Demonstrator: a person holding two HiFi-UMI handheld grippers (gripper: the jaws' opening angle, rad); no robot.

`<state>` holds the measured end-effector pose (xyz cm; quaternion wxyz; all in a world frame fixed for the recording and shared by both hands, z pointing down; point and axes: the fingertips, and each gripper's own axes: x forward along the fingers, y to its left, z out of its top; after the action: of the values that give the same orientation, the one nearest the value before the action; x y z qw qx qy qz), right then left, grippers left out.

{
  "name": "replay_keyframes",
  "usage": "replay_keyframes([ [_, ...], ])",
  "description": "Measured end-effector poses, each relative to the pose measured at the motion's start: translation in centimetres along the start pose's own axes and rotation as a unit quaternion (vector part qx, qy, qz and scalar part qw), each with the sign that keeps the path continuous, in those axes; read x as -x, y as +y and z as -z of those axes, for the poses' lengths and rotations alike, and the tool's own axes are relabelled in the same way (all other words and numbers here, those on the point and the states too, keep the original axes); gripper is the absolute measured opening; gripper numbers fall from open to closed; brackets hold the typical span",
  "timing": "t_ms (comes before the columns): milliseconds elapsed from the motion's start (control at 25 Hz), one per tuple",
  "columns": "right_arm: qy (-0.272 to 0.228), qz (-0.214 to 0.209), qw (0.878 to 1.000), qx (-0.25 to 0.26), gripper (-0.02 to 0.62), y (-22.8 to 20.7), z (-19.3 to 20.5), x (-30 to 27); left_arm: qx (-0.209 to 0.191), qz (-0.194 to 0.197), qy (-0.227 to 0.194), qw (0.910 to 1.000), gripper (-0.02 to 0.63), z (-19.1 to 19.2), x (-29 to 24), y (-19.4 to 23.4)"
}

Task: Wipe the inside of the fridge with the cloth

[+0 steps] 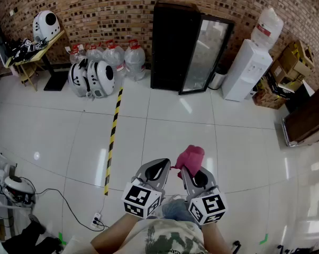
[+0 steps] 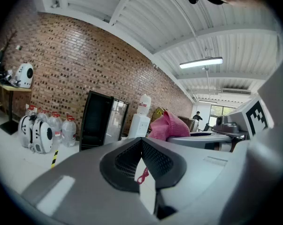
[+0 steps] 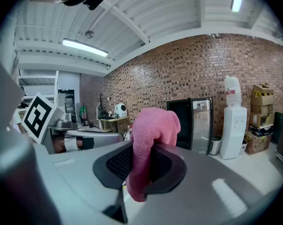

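Between the jaws of my right gripper [image 1: 187, 171], clamped tight, sits the pink cloth [image 3: 153, 125]. It looks soft, light and floppy, so a bunched mid-fold pinch should hold. My left gripper [image 1: 159, 169] is closed on a stray thread. Well ahead stands the fridge [image 1: 172, 44], door open.

Fridge [image 1: 172, 44] against the brick wall [image 1: 106, 9], its door [image 1: 207, 54] open on its right, water jugs [image 1: 117, 57] left of it, water dispenser [image 1: 246, 70] right of it, left gripper [image 1: 160, 167] and right gripper [image 1: 190, 171] side by side well in front, cloth [image 1: 190, 156] between the right one's jaws.
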<state>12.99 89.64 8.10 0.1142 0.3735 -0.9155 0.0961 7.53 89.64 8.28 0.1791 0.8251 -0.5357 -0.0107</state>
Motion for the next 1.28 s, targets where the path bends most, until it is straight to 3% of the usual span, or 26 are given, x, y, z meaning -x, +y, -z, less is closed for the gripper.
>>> replay_keyframes([
  [400, -0.003, -0.025, 1.000, 0.010, 0.054, -9.1, -2.5, -10.6, 0.000, -0.027, 0.013, 0.9995, 0.015, -2.6, -10.5, 7.3],
  [600, -0.005, -0.052, 0.999, 0.009, 0.054, -14.8, -5.5, -17.0, -0.015, -0.048, 0.012, 0.9986, 0.015, -6.7, -19.2, 11.1],
  [920, -0.032, -0.066, 0.997, 0.006, 0.054, -23.8, -10.6, -24.6, -0.062, -0.060, 0.005, 0.9963, 0.015, -12.9, -30.6, 13.5],
  [1280, -0.031, -0.058, 0.998, 0.000, 0.054, -29.3, -12.0, -31.6, -0.068, -0.055, 0.021, 0.9960, 0.015, -13.7, -38.0, 17.5],
])
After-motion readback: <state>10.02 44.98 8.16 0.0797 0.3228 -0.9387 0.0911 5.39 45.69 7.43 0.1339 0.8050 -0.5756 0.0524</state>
